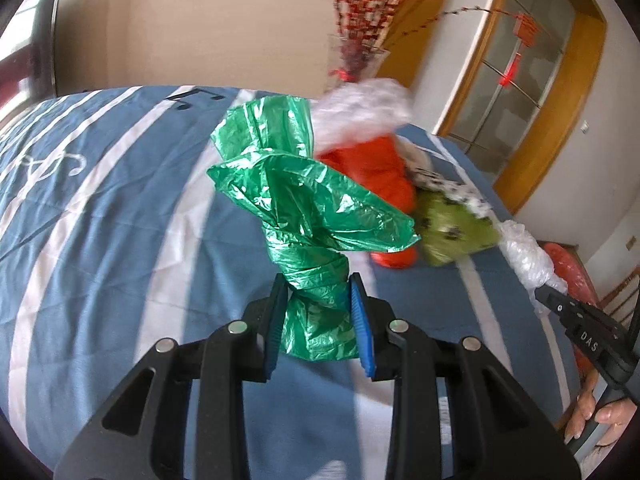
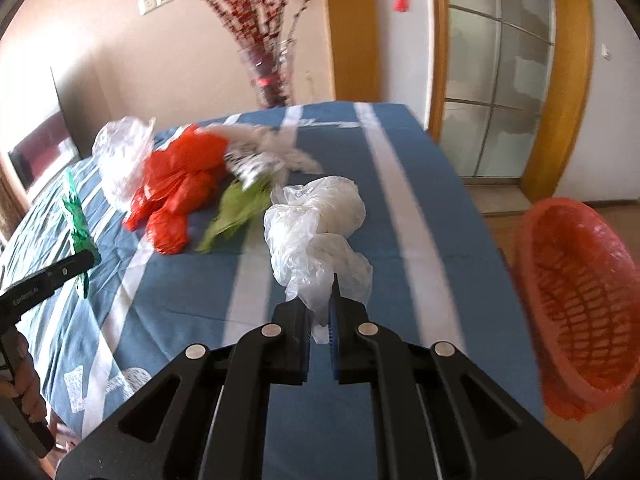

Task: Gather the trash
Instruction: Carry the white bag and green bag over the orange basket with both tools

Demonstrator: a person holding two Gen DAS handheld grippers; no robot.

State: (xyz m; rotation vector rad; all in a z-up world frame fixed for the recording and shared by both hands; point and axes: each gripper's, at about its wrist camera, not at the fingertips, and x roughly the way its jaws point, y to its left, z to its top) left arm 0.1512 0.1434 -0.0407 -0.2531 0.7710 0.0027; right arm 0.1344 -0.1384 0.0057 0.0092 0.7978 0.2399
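A bed [image 2: 400, 208] with a blue cover and white stripes is filling most of both views, running back toward a beige wall. Off its right edge, a red plastic basket [image 2: 576, 304] is sitting on the wooden floor, tilted with its open mouth facing the bed. Behind the far end of the bed, a glass vase of red-berried branches [image 2: 268, 60] is standing beside a wood-framed glass door [image 2: 500, 80]. On the cover, a heap of trash is lying together: a red bag [image 2: 176, 196], a clear crumpled bag [image 2: 120, 156] just behind it, and a light green bag [image 2: 236, 212] touching the red one, with white speckled scraps on top, too blurred to tell more. The left gripper [image 1: 320, 320] is pinching a twisted green bag [image 1: 304, 208] by its neck, fingers pressing it from both sides, the bag's upper part flaring out above the bed. The right gripper [image 2: 320, 320] is squeezing a white bag [image 2: 316, 232] by its tail end, fingers almost together on the thin plastic, the bag bunching up ahead of the tips over the cover. A hand [image 1: 600, 416] is gripping the right gripper's handle at the edge of the left view.
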